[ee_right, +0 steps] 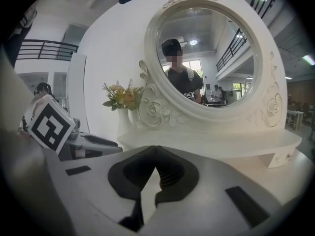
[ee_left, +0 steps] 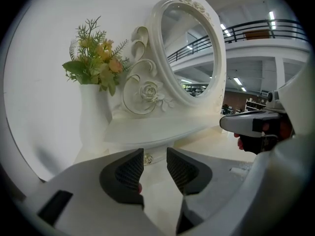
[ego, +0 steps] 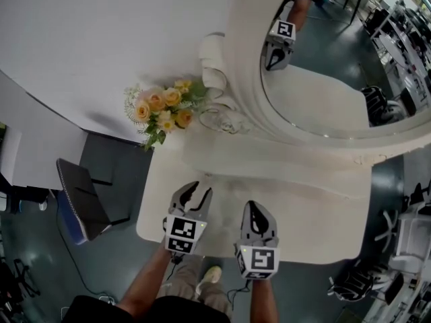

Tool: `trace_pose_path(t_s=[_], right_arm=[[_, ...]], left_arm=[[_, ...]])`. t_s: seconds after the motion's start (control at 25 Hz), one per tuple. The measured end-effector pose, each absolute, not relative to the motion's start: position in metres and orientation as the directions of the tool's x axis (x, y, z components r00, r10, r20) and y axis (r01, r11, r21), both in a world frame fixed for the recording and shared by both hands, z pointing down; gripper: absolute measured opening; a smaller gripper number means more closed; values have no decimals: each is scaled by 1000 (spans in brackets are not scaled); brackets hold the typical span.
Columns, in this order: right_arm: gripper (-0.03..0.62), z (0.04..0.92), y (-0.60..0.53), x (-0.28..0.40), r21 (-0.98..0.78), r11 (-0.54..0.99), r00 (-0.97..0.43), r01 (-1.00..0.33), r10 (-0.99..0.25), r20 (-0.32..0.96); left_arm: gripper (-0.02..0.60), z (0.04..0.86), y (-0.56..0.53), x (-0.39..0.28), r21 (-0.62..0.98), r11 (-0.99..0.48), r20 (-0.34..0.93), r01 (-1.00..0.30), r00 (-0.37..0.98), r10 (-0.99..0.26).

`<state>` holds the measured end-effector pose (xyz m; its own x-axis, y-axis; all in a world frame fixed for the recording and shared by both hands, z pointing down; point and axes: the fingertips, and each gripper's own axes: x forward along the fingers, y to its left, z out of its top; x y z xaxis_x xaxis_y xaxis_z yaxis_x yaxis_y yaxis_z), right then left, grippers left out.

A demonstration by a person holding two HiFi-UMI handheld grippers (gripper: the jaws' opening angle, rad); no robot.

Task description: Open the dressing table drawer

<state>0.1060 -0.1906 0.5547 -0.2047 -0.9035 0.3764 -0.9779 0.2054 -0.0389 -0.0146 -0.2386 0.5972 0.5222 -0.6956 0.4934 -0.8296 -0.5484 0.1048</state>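
dressing table [ego: 303,200]: we see cream white
flowers [ego: 161,106]: yellow, peach, green leaves
left gripper [ego: 196,192]: grey, our marker cube black-and-white squares

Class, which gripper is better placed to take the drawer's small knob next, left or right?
Left, probably: the left gripper has its jaws apart, with the small knob in line beyond them. The right gripper has its jaws together and would need opening first.

Text: none you can read | Numbers, brands: none | Signs: black-and-white square code markers [ego: 183,233] on your left gripper [ego: 199,194] and right gripper [ego: 254,210], no letters.
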Motion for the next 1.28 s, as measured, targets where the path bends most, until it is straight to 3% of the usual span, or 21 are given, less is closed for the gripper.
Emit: trace_pose_path(t_s=[0.88,1.28], right_arm=[[-2,599,-205,123,-85,183,-202,-979,-882,426],[-2,608,-206,124,-98,171,-196,-980,-876,440]], left_arm=[[152,658,-277,0,82,-501,565,-862,454,-689],[94,664,-283,2,58,-498,574,-865,437,-692]])
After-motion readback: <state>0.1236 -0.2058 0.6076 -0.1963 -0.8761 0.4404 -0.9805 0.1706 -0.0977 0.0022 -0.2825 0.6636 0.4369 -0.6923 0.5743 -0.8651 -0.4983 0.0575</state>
